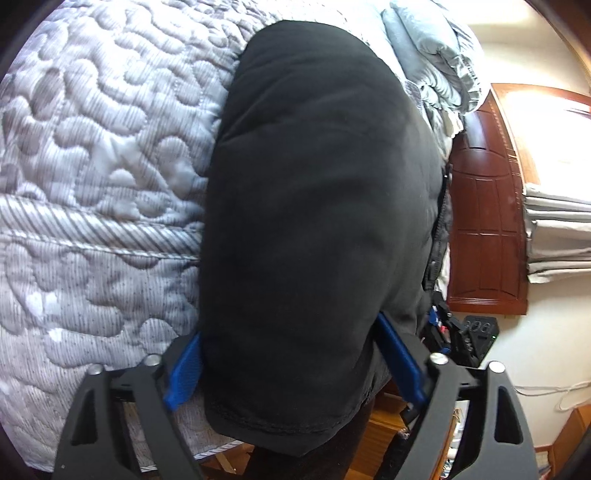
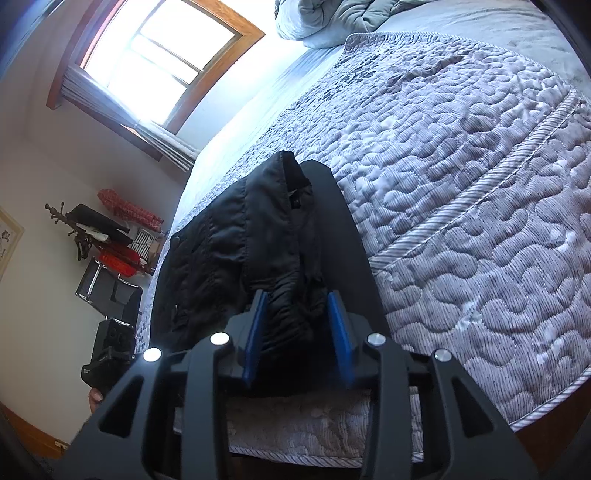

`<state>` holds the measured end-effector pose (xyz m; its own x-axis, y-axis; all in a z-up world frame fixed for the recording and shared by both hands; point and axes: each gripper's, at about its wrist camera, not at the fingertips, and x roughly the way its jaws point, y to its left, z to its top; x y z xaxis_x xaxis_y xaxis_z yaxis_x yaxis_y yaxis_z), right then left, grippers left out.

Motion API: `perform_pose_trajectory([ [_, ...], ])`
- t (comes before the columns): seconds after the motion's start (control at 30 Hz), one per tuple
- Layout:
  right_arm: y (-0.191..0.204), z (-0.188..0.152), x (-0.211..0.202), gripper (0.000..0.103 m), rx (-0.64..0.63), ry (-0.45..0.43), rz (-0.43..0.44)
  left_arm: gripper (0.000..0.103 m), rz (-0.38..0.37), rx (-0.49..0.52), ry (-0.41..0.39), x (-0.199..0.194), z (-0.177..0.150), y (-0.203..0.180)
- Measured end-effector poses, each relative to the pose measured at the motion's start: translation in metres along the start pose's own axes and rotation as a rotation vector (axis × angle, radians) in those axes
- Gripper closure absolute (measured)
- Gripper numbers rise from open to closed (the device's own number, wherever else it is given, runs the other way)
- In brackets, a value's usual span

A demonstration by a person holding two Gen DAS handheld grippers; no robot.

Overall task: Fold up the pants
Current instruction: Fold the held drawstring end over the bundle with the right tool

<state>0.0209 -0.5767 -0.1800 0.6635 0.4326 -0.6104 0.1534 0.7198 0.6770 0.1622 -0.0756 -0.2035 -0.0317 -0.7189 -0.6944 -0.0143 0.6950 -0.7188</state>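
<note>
Black pants (image 1: 317, 206) lie on the quilted bed near its edge, and in the left wrist view they fill the middle of the frame. My left gripper (image 1: 291, 354) stands wide open with the hem end of the pants between its blue pads (image 1: 183, 373). In the right wrist view the pants (image 2: 258, 236) lie bunched, with the waistband and folds showing. My right gripper (image 2: 297, 332) is open, and a bunched fold of the black cloth sits between its blue pads (image 2: 340, 332). The cloth hides the fingertips in both views.
The grey quilted bedspread (image 2: 461, 192) covers the bed, with a rumpled duvet (image 2: 332, 18) at the far end. A wooden window (image 2: 159, 59) and a rack with red and black clutter (image 2: 110, 243) stand by the wall. A wooden headboard (image 1: 484, 221) shows at the right.
</note>
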Motion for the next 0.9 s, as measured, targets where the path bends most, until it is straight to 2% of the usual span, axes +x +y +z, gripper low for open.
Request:
perform_pose_trajectory([
  [0.07,-0.003,0.001,-0.004,0.042,0.019,0.001,0.015,0.024,0.013,-0.002,-0.003,0.0,-0.001,-0.002],
  [0.1,-0.004,0.002,-0.007,0.038,0.02,-0.007,0.018,0.024,0.02,0.0,-0.005,-0.001,-0.001,-0.002],
  [0.17,-0.005,0.004,-0.013,0.023,0.026,-0.012,0.012,0.027,0.04,0.007,-0.012,-0.002,-0.001,-0.004],
  [0.23,-0.008,0.007,-0.019,0.018,0.041,-0.025,0.014,0.028,0.06,0.016,-0.019,-0.002,-0.003,-0.009],
  [0.4,-0.015,0.015,-0.015,0.013,0.01,0.049,-0.025,0.031,0.12,0.05,-0.038,-0.001,-0.005,-0.023],
  [0.57,-0.019,0.017,-0.002,0.013,-0.025,0.122,-0.019,0.031,0.126,0.052,-0.039,0.003,-0.004,-0.03],
  [0.9,-0.033,0.02,0.022,0.01,0.003,0.202,0.071,0.031,0.134,0.058,-0.04,0.006,-0.003,-0.026],
])
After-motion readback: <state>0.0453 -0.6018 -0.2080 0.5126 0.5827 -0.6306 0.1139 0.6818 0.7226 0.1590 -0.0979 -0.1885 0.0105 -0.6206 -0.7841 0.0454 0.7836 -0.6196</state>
